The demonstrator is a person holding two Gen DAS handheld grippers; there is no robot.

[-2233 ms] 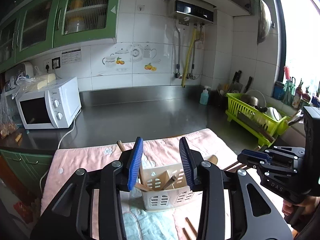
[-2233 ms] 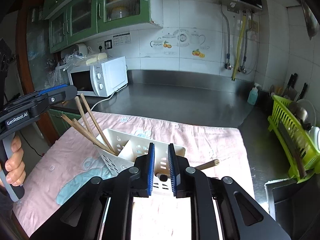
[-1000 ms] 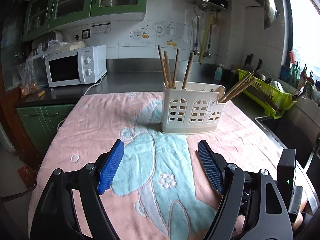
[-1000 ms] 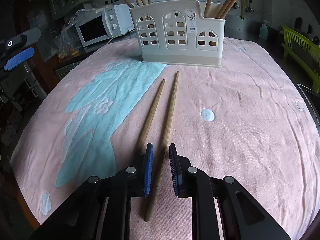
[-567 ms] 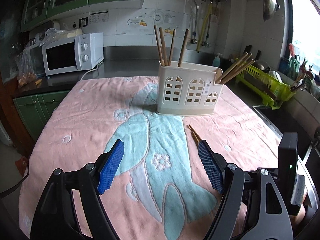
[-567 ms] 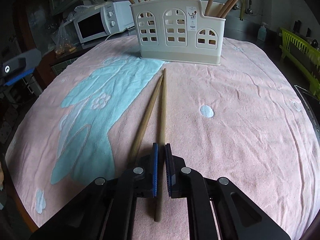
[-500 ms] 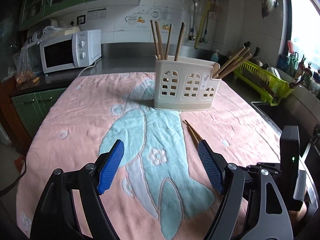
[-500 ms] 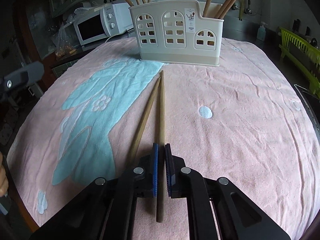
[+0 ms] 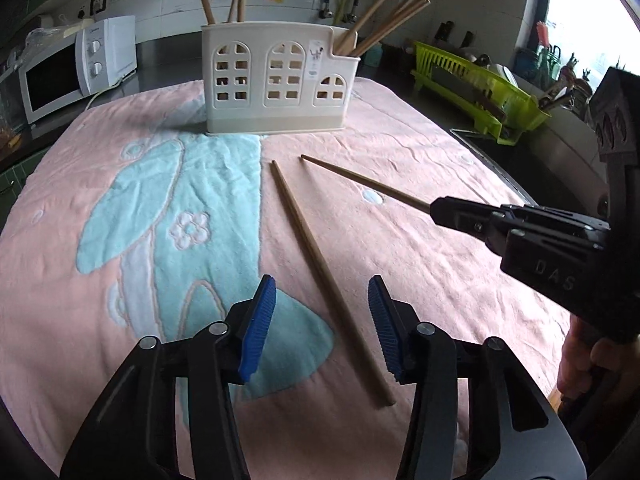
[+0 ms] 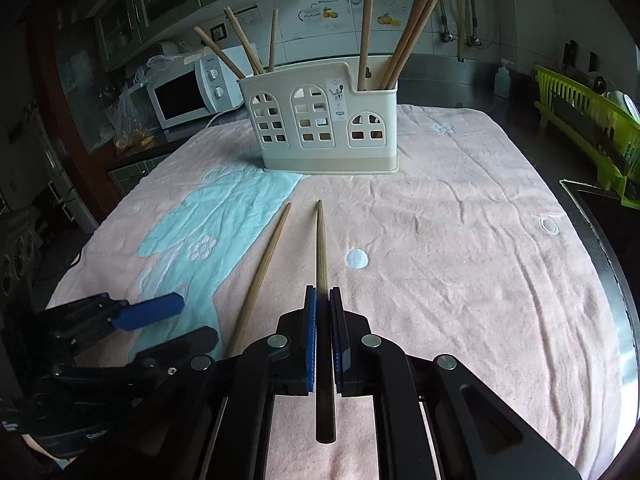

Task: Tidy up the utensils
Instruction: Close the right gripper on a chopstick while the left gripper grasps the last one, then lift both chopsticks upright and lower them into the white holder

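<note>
Far left, a white microwave [image 9: 76, 68] stands on the steel counter behind the table.

The table carries a pink towel [image 9: 420, 264] with a pale blue figure and flower pattern [image 9: 188, 224].

At the far side of the towel stands a cream plastic utensil holder [image 9: 276, 80] with arched window cut-outs. It is upright. Wooden chopsticks [image 10: 248, 46] stand in its left compartment, and a second bundle of chopsticks [image 10: 404, 36] leans out of the lower right compartment.

The left tongs [image 9: 322, 326] hover low over the near part of the towel with the blue pads set wide apart, gripping nothing. A loose wooden chopstick [image 9: 316, 260] lies flat on the towel, running from in front of the holder toward the camera; its near portion lies between the open pads, touching neither as far as the left wrist view shows.

The right tongs [image 10: 323, 338] are closed narrowly on a second wooden chopstick [image 10: 320, 248]. The pads clamp it near its thick end, which projects back toward the camera. Its thin tip points toward the holder, well short of it. Whether the tip touches the towel cannot be told.

At the right edge, a lime green dish rack [image 9: 480, 88] sits on the counter.
</note>
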